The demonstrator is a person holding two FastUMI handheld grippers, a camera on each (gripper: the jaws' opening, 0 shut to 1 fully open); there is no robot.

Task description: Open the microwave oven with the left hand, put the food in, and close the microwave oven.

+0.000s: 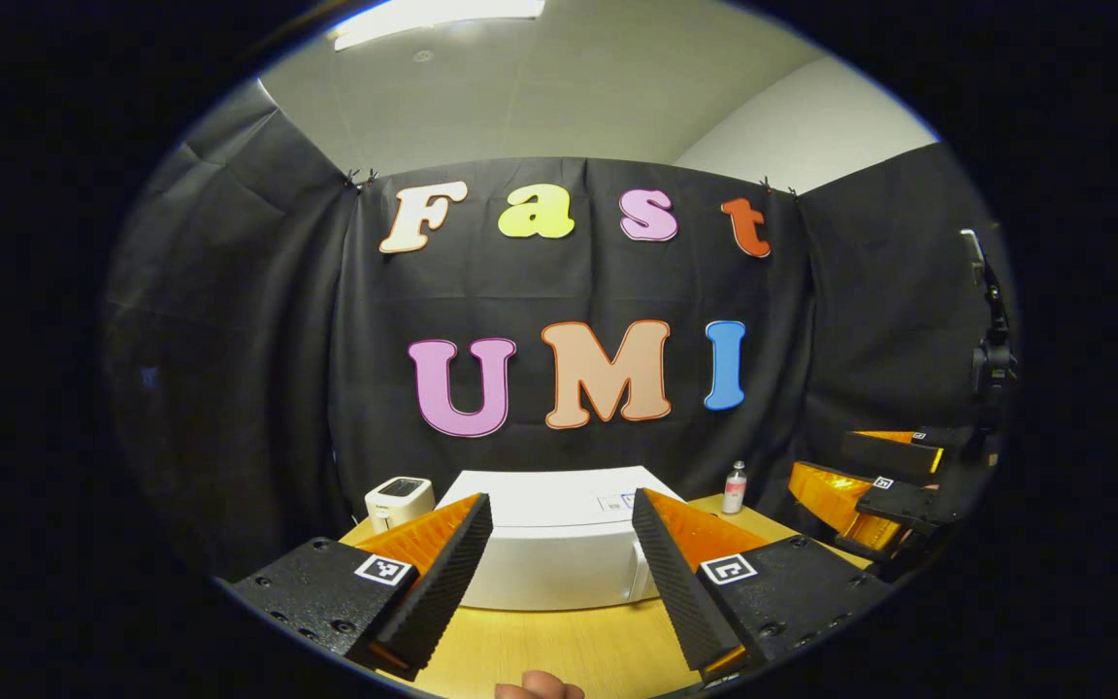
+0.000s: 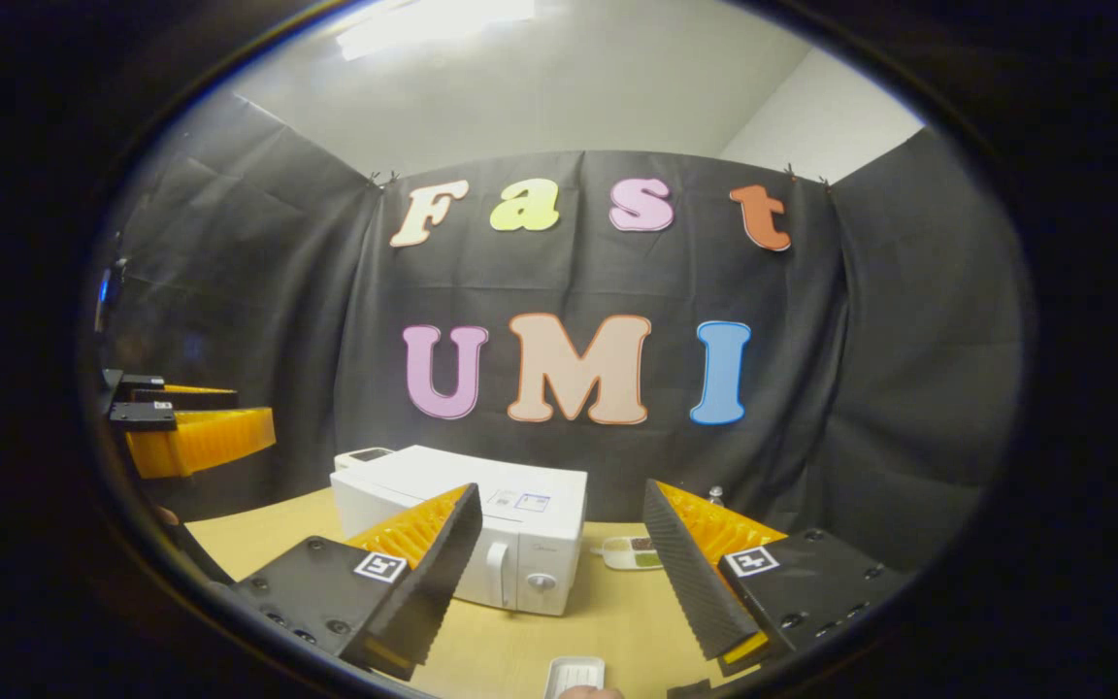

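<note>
The white microwave stands on the wooden table with its door shut, straight ahead of my left gripper, which is open and holds nothing. In the right gripper view the microwave shows its door handle and a knob at the front right. A small white dish of food lies on the table just right of the microwave. My right gripper is open and empty, well short of the dish. The right gripper also shows at the right in the left gripper view, and the left gripper at the left in the right gripper view.
A small white device sits left of the microwave, and a little bottle stands to its right. A ribbed white object lies at the near table edge, by a fingertip. Bare wooden table stretches in front of the microwave.
</note>
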